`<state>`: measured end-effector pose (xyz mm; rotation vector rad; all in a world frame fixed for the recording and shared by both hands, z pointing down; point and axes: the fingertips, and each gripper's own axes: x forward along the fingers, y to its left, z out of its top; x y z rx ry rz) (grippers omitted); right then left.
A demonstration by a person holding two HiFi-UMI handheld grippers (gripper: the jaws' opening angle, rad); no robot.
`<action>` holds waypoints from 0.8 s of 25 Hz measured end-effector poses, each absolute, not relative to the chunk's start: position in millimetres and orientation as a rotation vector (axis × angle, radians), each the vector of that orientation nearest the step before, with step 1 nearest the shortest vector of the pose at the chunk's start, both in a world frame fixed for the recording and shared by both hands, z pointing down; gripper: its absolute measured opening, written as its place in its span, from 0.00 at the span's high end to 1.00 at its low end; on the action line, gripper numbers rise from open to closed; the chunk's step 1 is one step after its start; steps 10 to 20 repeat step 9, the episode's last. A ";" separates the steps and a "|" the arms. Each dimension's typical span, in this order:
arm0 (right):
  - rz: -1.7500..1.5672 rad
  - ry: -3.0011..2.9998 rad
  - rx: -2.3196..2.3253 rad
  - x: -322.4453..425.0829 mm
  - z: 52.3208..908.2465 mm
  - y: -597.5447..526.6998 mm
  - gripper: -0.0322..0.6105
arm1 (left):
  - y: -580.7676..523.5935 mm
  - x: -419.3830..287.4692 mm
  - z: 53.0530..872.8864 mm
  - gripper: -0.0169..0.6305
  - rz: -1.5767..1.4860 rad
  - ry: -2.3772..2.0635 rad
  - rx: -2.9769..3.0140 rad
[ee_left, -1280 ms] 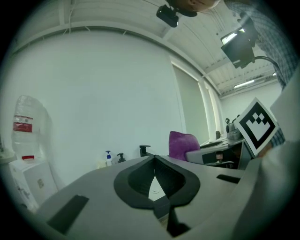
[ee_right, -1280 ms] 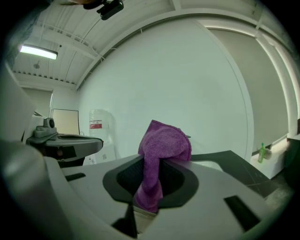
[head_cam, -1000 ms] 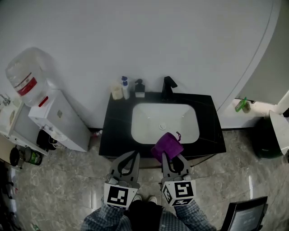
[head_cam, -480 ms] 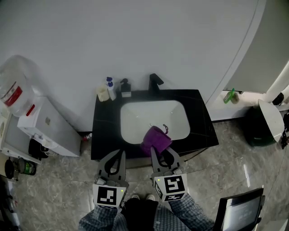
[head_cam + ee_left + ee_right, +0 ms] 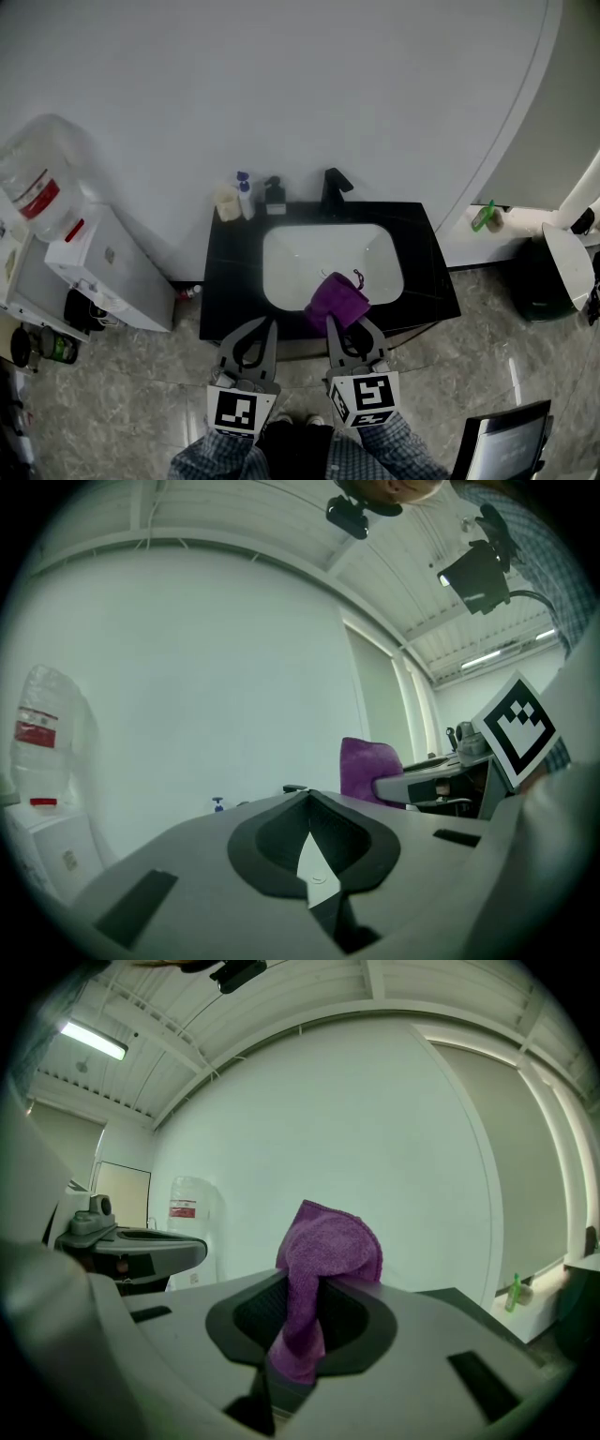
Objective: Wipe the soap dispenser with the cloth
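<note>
A dark pump dispenser (image 5: 275, 195) stands at the back left of the black counter (image 5: 230, 281), beside a white bottle with a blue pump (image 5: 244, 194) and a beige container (image 5: 225, 204). The blue pump (image 5: 217, 804) shows small and far off in the left gripper view. My right gripper (image 5: 331, 324) is shut on a bunched purple cloth (image 5: 338, 300) (image 5: 319, 1251), held over the front rim of the white basin (image 5: 319, 258). My left gripper (image 5: 270, 324) (image 5: 309, 797) hovers beside it at the counter's front edge, shut and with nothing in it. Both are well short of the dispenser.
A black faucet (image 5: 335, 189) rises behind the basin. A water cooler with its bottle (image 5: 37, 178) and a white cabinet (image 5: 117, 272) stand to the left. On the right are a green bottle (image 5: 481, 216) on a ledge and a dark bin (image 5: 539, 281).
The head view swung, so the counter shifted in frame. Both grippers stay at the counter's front edge, the cloth still held in the right one.
</note>
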<state>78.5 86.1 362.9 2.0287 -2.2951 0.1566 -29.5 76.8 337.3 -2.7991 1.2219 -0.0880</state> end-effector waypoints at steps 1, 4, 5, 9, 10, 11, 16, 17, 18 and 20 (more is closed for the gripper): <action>0.148 -2.290 2.032 78.3 362.0 85.9 0.83 | 76.7 -29.6 337.2 0.97 -0.091 1.218 -2.798; 0.110 -2.266 2.045 77.7 357.0 86.7 0.83 | 77.0 -30.1 335.0 0.97 -0.093 1.202 -2.796; 0.104 -2.263 2.049 77.3 355.5 88.3 0.83 | 78.1 -30.3 334.2 0.97 -0.090 1.198 -2.798; 0.099 -2.262 2.062 75.4 351.8 94.9 0.83 | 82.3 -30.4 331.7 0.97 -0.077 1.183 -2.806; 0.099 -2.262 2.062 75.4 351.8 94.9 0.83 | 82.3 -30.4 331.7 0.97 -0.077 1.183 -2.806; 0.099 -2.262 2.062 75.4 351.8 94.9 0.83 | 82.3 -30.4 331.7 0.97 -0.077 1.183 -2.806; 0.099 -2.262 2.062 75.4 351.8 94.9 0.83 | 82.3 -30.4 331.7 0.97 -0.077 1.183 -2.806; 0.099 -2.262 2.062 75.4 351.8 94.9 0.83 | 82.3 -30.4 331.7 0.97 -0.077 1.183 -2.806; 0.099 -2.262 2.062 75.4 351.8 94.9 0.83 | 82.3 -30.4 331.7 0.97 -0.077 1.183 -2.806; 0.099 -2.262 2.062 75.4 351.8 94.9 0.83 | 82.3 -30.4 331.7 0.97 -0.077 1.183 -2.806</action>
